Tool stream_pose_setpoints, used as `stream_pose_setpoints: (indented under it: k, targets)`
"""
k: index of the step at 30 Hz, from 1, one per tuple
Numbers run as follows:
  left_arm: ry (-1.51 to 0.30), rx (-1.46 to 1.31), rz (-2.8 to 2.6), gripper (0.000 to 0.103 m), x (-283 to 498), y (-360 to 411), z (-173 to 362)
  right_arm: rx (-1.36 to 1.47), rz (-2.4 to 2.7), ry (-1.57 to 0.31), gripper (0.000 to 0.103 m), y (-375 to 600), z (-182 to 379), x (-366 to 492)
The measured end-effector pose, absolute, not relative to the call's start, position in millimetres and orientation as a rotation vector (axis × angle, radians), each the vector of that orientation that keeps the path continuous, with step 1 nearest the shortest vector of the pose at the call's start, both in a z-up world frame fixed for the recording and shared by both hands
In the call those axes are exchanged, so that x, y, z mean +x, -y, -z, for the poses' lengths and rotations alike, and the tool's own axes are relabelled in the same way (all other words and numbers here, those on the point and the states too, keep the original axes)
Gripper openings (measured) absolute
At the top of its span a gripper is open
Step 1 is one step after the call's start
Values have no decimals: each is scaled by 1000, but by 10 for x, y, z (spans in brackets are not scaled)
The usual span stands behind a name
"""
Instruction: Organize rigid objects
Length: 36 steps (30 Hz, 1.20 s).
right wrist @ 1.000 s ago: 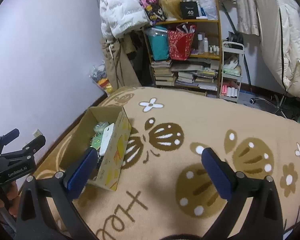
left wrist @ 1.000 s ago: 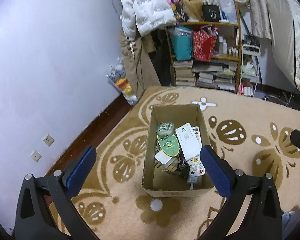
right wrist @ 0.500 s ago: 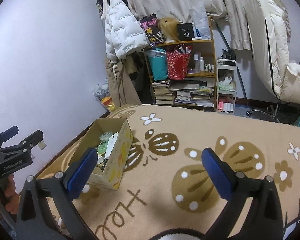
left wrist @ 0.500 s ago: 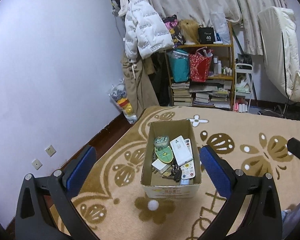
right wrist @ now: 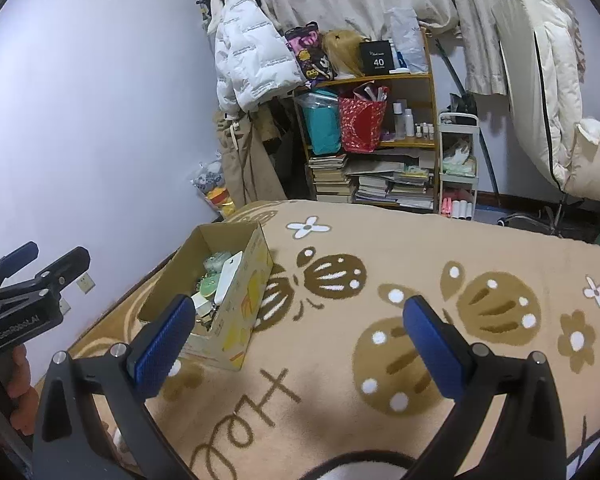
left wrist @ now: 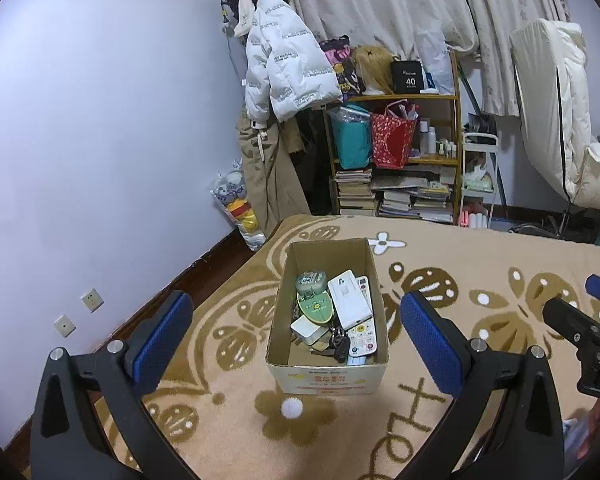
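A cardboard box (left wrist: 328, 376) stands on the patterned rug, also in the right wrist view (right wrist: 236, 320). It holds several rigid items: a white phone (left wrist: 349, 299), a white remote (left wrist: 363, 332), a green oval case (left wrist: 315, 307), a green tin (left wrist: 310, 281), a white charger (left wrist: 309, 329) and dark keys (left wrist: 338, 346). My left gripper (left wrist: 296, 346) is open and empty, held above and in front of the box. My right gripper (right wrist: 296, 344) is open and empty, to the right of the box over the rug.
A beige rug (right wrist: 420, 280) with brown motifs covers the floor. A bookshelf (left wrist: 396, 152) with bags and stacked books stands at the back. A white jacket (left wrist: 284, 72) hangs beside it. The lilac wall (left wrist: 100, 160) is at left. A white chair (left wrist: 560, 120) is at right.
Both grippers have pulled up and back from the box, so it looks smaller and more of the room shows. Both stay open and empty.
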<state>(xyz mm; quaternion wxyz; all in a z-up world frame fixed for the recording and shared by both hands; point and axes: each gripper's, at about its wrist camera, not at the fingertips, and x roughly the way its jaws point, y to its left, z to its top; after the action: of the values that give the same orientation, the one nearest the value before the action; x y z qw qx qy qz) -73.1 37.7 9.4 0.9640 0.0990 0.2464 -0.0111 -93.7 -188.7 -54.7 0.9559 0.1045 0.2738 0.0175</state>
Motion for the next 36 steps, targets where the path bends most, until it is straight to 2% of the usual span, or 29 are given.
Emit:
stream_pose_setpoints:
  k: [36]
  targets:
    - [-558,224,2,103,-630,-389,-10,218,-23,-567,103,1934,587,-962]
